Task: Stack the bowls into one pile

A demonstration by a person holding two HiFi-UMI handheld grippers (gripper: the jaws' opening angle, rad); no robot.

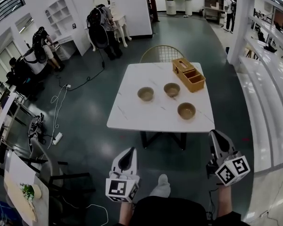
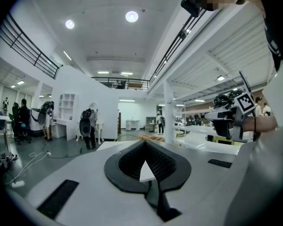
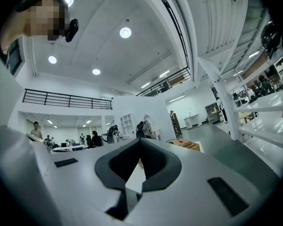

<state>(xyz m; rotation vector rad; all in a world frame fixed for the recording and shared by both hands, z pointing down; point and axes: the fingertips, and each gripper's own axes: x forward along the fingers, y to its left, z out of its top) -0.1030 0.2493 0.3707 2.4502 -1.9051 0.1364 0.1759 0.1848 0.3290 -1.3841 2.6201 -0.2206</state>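
Plainly, left gripper (image 1: 130, 152) and right gripper (image 1: 215, 134) both have jaws closed on nothing, short of the table (image 1: 132, 112), well apart from the bowls (image 1: 171, 89)

Tan bowls (image 1: 145, 93), white faintly veined table (image 1: 146, 119), light-brown wooden box (image 1: 189, 74), dark teal-grey floor (image 1: 85, 126)

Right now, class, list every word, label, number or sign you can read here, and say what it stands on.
None can be read. The left tool and right tool carry only square black-and-white marker patterns, no letters; the wooden box shows no print.
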